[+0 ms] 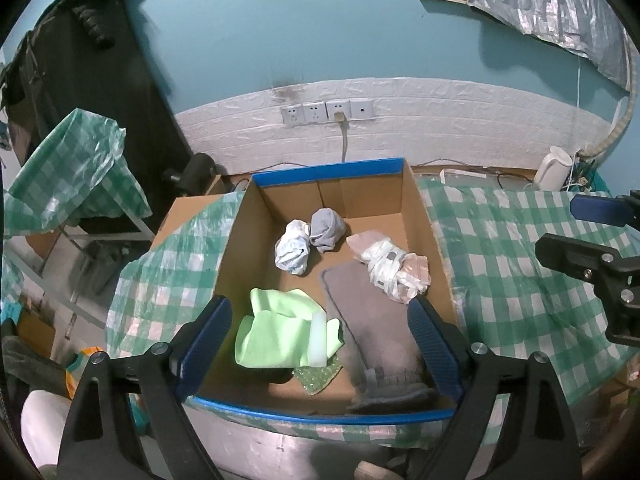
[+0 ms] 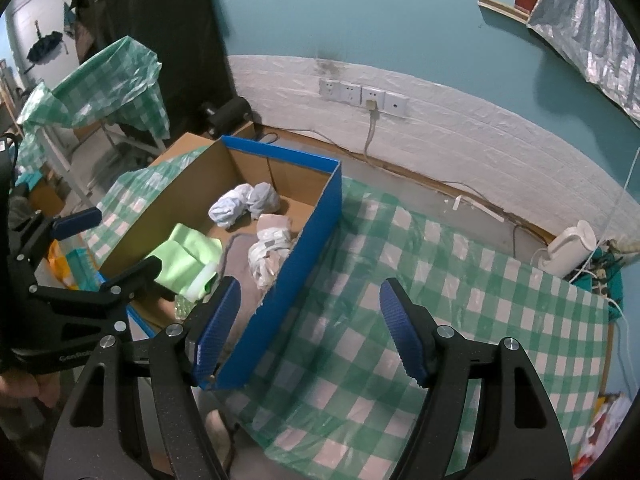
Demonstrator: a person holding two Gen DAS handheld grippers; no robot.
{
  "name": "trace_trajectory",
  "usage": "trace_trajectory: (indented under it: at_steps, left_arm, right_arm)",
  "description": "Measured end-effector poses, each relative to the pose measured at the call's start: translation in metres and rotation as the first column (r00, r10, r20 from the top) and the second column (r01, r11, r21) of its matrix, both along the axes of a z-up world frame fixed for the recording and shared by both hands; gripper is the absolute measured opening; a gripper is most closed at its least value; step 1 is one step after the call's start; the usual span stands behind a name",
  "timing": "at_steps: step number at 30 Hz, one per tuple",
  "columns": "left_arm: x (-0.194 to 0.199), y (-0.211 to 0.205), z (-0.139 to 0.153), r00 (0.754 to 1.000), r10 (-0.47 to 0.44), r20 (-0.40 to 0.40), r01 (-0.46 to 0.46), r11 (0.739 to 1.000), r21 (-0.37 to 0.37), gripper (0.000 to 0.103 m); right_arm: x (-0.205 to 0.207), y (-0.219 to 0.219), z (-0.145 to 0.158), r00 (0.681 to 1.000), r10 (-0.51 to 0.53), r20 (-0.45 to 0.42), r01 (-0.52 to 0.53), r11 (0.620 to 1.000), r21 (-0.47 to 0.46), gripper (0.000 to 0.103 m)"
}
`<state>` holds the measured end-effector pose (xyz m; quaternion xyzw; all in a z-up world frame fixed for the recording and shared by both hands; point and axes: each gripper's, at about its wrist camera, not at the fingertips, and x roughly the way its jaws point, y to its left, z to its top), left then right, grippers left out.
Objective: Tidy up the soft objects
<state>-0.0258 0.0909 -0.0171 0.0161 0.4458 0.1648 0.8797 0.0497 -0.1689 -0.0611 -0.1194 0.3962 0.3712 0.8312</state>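
Drop-off step looks done: left tool point(image 1: 320, 332) spread wide, empty, over cardboard box point(image 1: 424, 216); green cloth point(image 1: 280, 332) lies inside with socks, grey towel. Right tool point(image 2: 310, 332) released, empty, above checkered tabletop point(image 2: 460, 280). Next: find remaining soft item.
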Motion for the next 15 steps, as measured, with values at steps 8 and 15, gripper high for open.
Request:
trace_trajectory:
  at_steps: [8,15]
  left_arm:
    - [-0.0005,0.0016,-0.0004,0.999,0.032,-0.013,-0.032,0.999,0.024,0.090]
    - [-0.0005,0.0023,-0.0015,0.999,0.036,-0.021,-0.035,0.999,0.023,0.090]
  right_arm:
    - [0.0006,-0.0034,0.0010,1.000,-0.004,0.002,0.004,1.000,0.002,0.073]
    - [0.0009,-0.0041,0.0011,1.000,-0.005,0.003,0.005,1.000,0.000,0.073]
